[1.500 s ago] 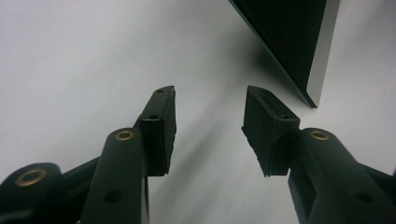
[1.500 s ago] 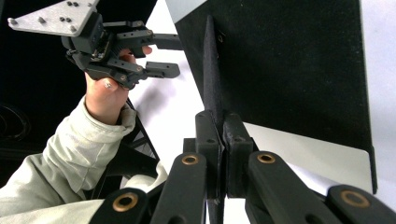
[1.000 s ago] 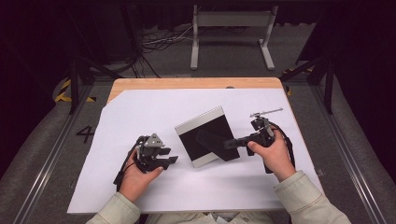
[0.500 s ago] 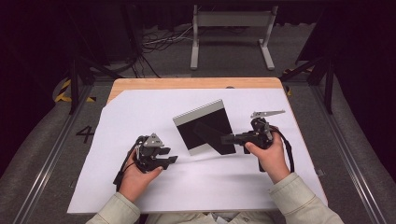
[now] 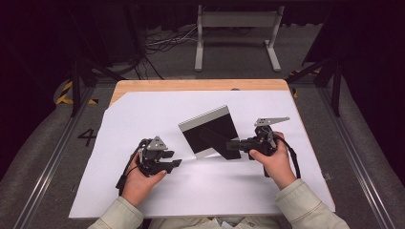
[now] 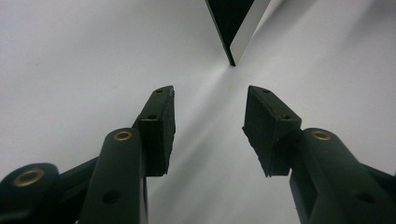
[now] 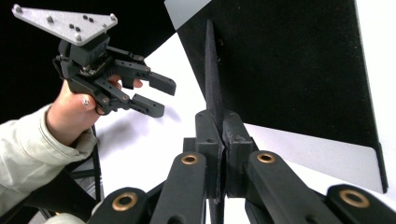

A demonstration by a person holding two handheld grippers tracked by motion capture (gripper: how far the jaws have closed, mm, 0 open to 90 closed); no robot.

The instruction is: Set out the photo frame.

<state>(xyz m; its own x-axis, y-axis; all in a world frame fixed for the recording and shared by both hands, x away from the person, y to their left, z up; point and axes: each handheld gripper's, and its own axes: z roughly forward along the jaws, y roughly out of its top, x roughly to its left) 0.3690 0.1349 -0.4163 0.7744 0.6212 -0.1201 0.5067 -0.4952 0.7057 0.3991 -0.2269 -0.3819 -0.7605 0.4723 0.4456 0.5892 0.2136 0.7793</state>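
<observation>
clamping a thin flap of the black card point(image 5: 210, 136) in the right gripper point(image 5: 235, 144), card tilted up mid-sheet point(image 5: 143, 109). left gripper point(image 5: 175, 163) apart beside it, jaws spread, empty. stand point(image 5: 237, 21) beyond table point(image 5: 191, 85).

A flat rectangular photo frame point(image 5: 210, 133) with a black back, a pale grey border band and a thin black fold-out stand point(image 7: 211, 70) is tilted up off the white table cover, one lower corner point(image 6: 231, 60) touching it. It sits mid-table, its stand pinched edge-on by the right gripper point(image 7: 218, 126)
</observation>
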